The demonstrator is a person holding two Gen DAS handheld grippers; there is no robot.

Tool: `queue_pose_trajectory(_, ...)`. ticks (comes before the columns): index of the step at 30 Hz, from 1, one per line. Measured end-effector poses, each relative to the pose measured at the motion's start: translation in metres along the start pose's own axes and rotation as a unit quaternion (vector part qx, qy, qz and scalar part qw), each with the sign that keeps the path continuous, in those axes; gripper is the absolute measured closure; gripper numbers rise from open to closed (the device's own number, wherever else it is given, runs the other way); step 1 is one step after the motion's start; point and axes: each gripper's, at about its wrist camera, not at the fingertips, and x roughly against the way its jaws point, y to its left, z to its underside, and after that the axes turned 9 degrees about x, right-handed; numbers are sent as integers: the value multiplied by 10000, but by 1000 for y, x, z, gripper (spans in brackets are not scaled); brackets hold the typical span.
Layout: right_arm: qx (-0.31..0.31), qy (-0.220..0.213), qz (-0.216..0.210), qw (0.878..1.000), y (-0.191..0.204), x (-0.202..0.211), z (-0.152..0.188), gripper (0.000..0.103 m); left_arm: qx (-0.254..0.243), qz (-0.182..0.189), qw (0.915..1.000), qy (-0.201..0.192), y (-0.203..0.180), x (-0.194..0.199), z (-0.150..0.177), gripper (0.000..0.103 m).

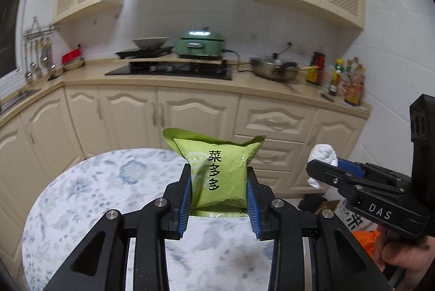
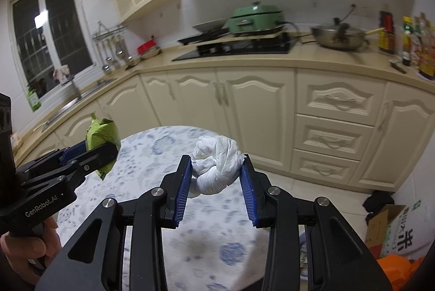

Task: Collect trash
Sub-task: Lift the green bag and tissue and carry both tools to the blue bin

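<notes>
Cream kitchen cabinets (image 1: pixel 195 111) and a beige counter form the background, but nearest to the cameras is a round table (image 1: pixel 89 195) with a white and blue flower pattern. Over this table the left gripper (image 1: pixel 218 191) is clamped on a green snack packet (image 1: pixel 217 176), which stands upright between its blue pads and is lifted off the table top. Just to its right, the right gripper (image 2: pixel 216 178) is closed on a white crumpled tissue ball (image 2: pixel 214 166), also held above the table. Both grippers are side by side, not touching each other. A hand (image 2: pixel 30 247) holds the handle of the left gripper. On the floor at the right stands a cardboard box (image 2: pixel 391 231) with something orange beside it. Farther away, on the counter, are a black stove (image 2: pixel 239 49), a green pot (image 2: pixel 255 16), a steel wok (image 2: pixel 339 36) and some bottles (image 2: pixel 413 40).
</notes>
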Motion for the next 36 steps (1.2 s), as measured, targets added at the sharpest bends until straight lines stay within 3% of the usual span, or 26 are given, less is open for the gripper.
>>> queue_pose_trajectory(11,-438,-148,786,9958,-80,49,15,67,-534,763,9955,156,-62,-45,-14,71)
queue_pose_trajectory(20,-1096,68,1440,9835,-165,70,57,67,-841,1438,9820,892,-127,-131,-10,71)
queue_pose_trajectory(28,-1736,632,1602,9696,-232,37,113,67,-1019,1515,9651,1880,-172,-238,2,71)
queue_pose_trajectory(36,-2296,1099,1478,9557,-278,-8,161,67,-1068,1336,9470,2719,-201,-336,14,71)
